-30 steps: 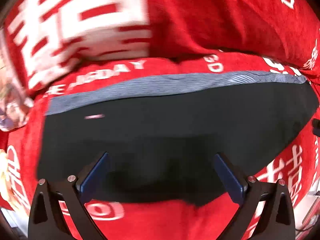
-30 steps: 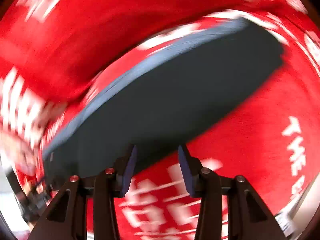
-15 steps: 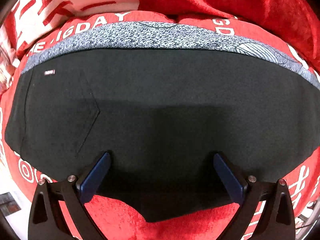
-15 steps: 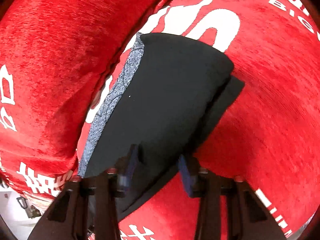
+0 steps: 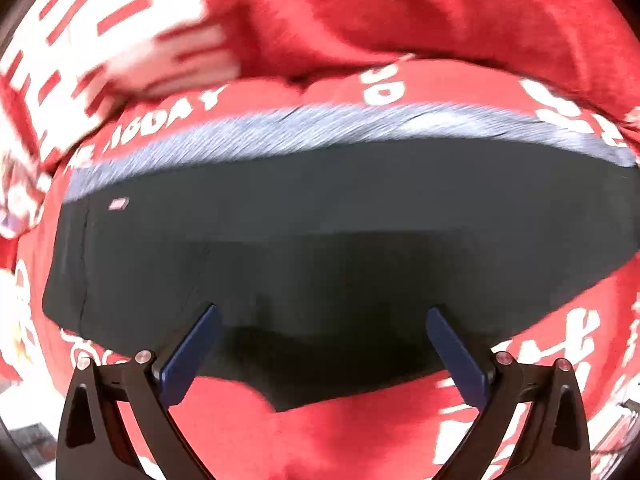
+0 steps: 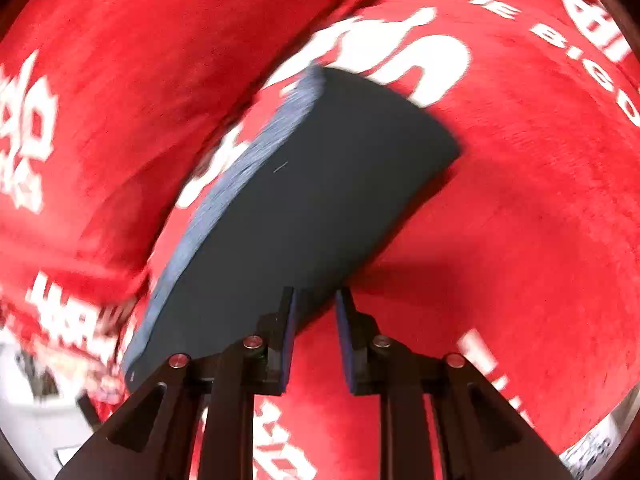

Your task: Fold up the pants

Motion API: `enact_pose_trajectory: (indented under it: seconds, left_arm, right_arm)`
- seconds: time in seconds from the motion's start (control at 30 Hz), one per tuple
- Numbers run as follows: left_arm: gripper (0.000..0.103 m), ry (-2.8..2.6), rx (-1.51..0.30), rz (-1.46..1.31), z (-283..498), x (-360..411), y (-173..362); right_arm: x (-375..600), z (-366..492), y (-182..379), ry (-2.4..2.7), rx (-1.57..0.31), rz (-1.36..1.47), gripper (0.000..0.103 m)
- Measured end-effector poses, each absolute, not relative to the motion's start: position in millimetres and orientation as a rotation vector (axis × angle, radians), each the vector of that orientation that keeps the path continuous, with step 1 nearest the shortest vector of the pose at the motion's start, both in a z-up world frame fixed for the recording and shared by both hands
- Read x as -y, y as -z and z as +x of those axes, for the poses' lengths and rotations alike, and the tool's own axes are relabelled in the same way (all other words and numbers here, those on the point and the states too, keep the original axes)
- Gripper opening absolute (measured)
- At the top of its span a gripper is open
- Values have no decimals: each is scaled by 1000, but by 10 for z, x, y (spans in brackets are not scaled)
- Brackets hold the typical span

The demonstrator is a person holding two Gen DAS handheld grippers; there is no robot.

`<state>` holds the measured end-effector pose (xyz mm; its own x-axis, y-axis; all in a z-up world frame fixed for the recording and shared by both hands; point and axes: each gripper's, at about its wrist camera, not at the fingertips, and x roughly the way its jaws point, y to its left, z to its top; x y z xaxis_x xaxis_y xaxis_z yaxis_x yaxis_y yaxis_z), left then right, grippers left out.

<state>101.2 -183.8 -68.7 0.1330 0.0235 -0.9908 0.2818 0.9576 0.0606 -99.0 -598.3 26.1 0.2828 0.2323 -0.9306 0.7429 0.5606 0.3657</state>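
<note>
Black pants (image 5: pixel 320 220) with a grey waistband (image 5: pixel 320 124) lie spread across a red cover printed with white lettering (image 5: pixel 320 432). My left gripper (image 5: pixel 322 316) hovers straight above their near edge, open wide, with nothing between its blue pads. In the right wrist view the pants (image 6: pixel 312 184) look folded over, the waistband (image 6: pixel 256 152) along their left side. My right gripper (image 6: pixel 316 300) has the pants' near corner between its fingertips. Its jaws stand narrow and are starting to open.
Red cushions (image 5: pixel 400 12) rise behind the pants and along the left of the right wrist view (image 6: pixel 120 80). A pale floor with some clutter (image 6: pixel 40 408) shows at the lower left edge. Red cover (image 6: pixel 520 240) stretches to the right of the pants.
The right gripper went from wider jaws beside the pants to narrow jaws on their corner, and the raised layer now lies flatter. The left view shifted, and the pants sit slightly farther off.
</note>
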Motion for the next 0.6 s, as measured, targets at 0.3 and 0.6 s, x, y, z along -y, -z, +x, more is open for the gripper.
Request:
enact_pose_trajectory:
  seconds: [0.3,0.6]
  left_arm:
    - [103,218,-1422,336,934,2682,1007]
    - [103,208,-1434,334,820,2653,830]
  right_arm:
    - [5327,-534,-55,216,-1420,789,23]
    - [5967,-1027,-255,459,-1374,855,22]
